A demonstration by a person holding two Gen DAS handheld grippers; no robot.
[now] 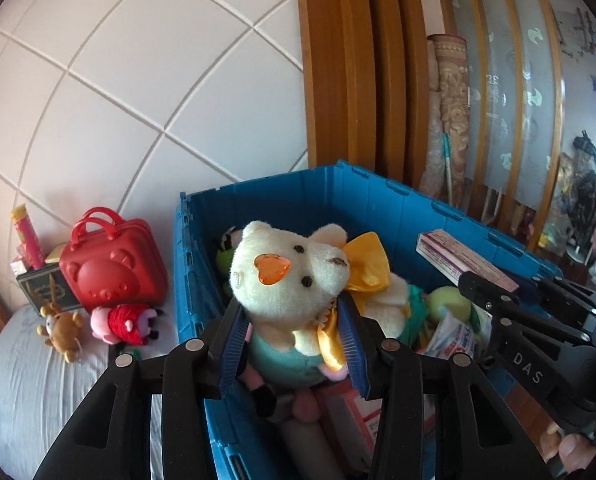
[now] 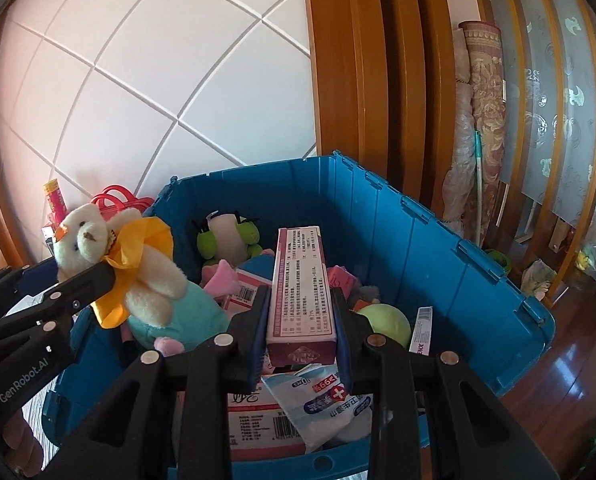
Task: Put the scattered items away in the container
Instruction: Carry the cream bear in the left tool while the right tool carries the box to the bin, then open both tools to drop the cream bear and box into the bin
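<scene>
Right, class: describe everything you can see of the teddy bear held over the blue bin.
The bear is cream plush with small dark eyes, an orange heart on its face, a yellow satin bow at the neck and a teal body. The left claw grips it around the neck, its head tilted, above the blue bin, near the bin's left wall.

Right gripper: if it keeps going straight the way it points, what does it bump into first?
The right gripper holds a box pointing over the blue bin. Straight ahead, the box's tip would probably meet the bin's far wall first, passing above the green plush, though depth is hard to judge.
</scene>
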